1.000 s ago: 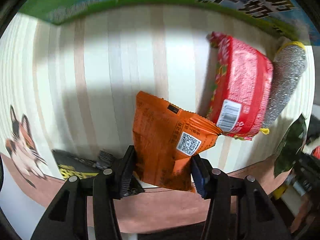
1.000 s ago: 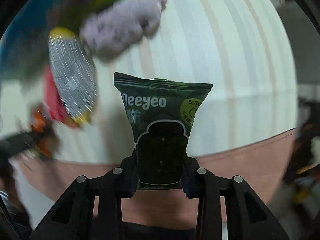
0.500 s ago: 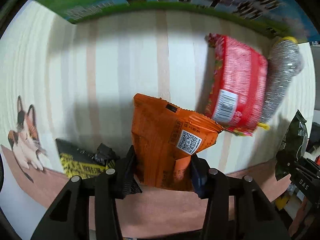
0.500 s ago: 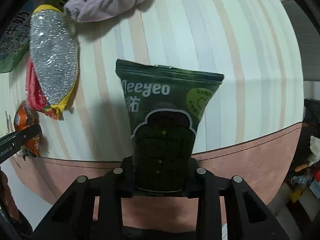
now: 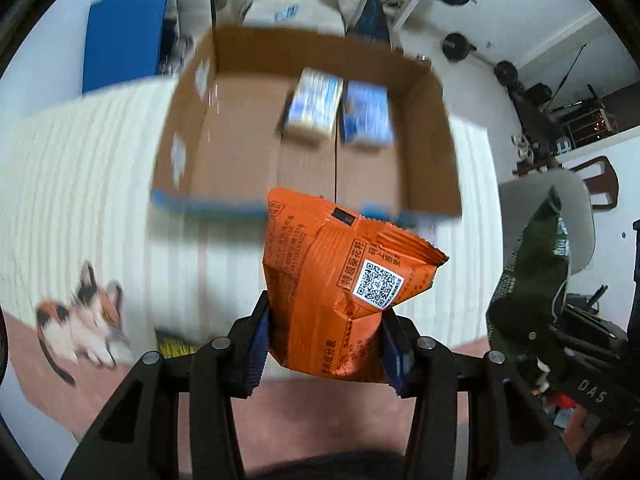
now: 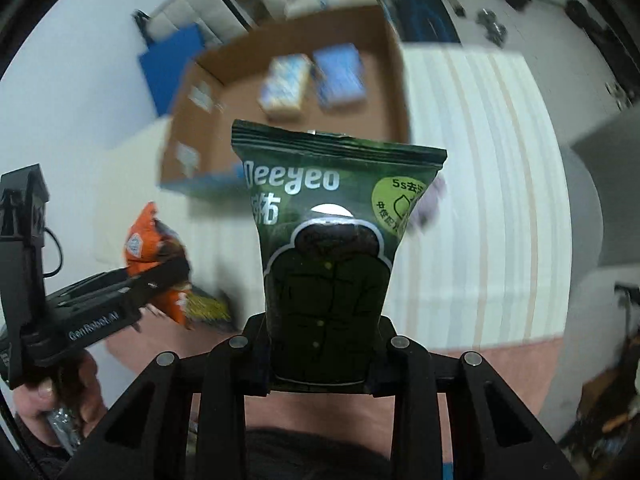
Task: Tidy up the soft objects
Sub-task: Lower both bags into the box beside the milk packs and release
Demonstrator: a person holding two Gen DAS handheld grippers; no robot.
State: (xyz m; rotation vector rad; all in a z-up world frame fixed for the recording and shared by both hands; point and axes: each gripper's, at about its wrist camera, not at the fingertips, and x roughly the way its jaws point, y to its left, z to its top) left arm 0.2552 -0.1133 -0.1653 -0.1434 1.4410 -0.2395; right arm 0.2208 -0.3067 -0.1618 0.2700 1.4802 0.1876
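Both views have swung up from the striped table top to an open cardboard box (image 5: 308, 128) ahead; red packet and silver pouch from the earlier frames are out of sight.

Left tongs (image 5: 326, 344) closed on the lower part of an orange snack packet (image 5: 340, 292), pads pressing either side, packet standing up and creased, QR label facing the camera. Right tongs (image 6: 320, 356) closed on the bottom of a dark green Deeyeo packet (image 6: 328, 248), upright, top seal flared. Both packets are in the air, short of the box, over the near part of the table (image 5: 80, 184). Each tool shows at the edge of the other's view.

Box holds two blue-and-white packs (image 5: 316, 104) side by side near its far wall; the rest of the floor looks bare.

Risks, as judgement: both grips sit low on slippery film, so a quick swing could let a packet pivot or slide out. Releasing early would drop it on the near box wall or the table. Two tools converging on one opening could bump. Squeezing harder may crush the contents.

Hard to make out: heavy motion blur on box, packs and cat print (image 5: 80, 328). A yellow-black packet (image 5: 174, 346) is mostly hidden behind the left tongs. Pad contact on the green packet is dark and unclear. A purple smear beside it is unidentifiable.
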